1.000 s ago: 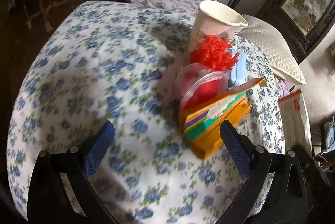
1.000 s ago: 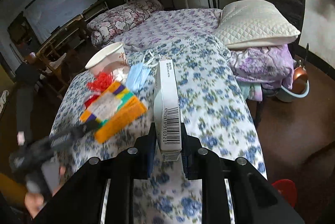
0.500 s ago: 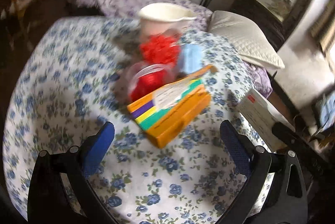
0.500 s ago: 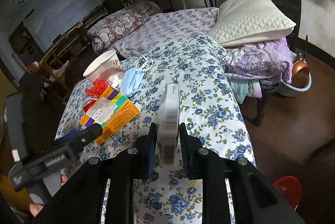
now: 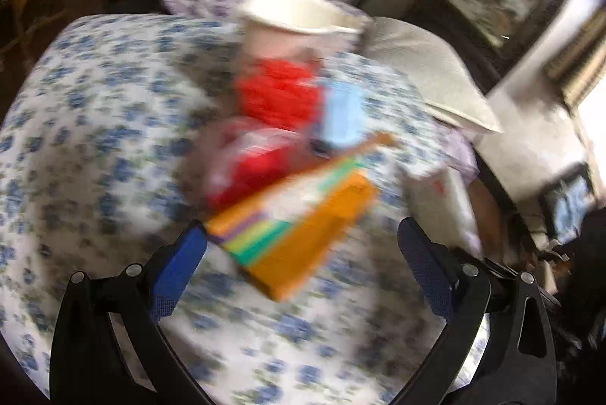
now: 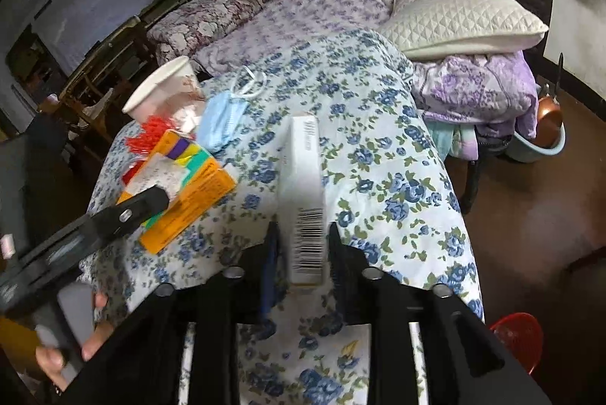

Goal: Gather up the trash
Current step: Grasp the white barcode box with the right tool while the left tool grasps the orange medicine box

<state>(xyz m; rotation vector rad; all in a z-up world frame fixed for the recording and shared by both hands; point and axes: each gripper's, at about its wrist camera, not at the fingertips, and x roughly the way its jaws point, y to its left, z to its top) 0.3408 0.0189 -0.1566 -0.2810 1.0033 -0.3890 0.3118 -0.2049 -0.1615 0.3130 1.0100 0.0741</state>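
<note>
**Risks while one gripper holds a box and the other approaches the pile**

Left wrist view: The picture is strongly blurred, so details are not certain. The left gripper [image 5: 303, 249] has its fingers wide apart and holds nothing. Just ahead of it lies the orange box [image 5: 299, 234] with coloured stripes, on the blue-flowered cover [image 5: 94, 124] of the desk. Behind the box I see a clear bag with red content [image 5: 250, 166], a red frilly piece [image 5: 280, 94], a light blue face mask [image 5: 342, 117] and a white paper cup [image 5: 299, 26], all very close together. I judge the main risk here is a careless closing: the box lies skew to the fingers, so one finger could push it away or catch the bag too. The cup could also tip over if the pile is pushed.

Right wrist view: The right gripper [image 6: 303, 253] is clamped on a narrow white carton [image 6: 305, 193] with a barcode, gripped only at its near end, above the cover. Because most of the carton sticks out forward, it could swing or slip out if the hand moves fast. The left gripper comes in from the left over the orange box, and the two tools are near; I think they could collide. A red basket [image 6: 515, 333] stands on the floor at the lower right; whether it is for the trash, I cannot tell.
</note>
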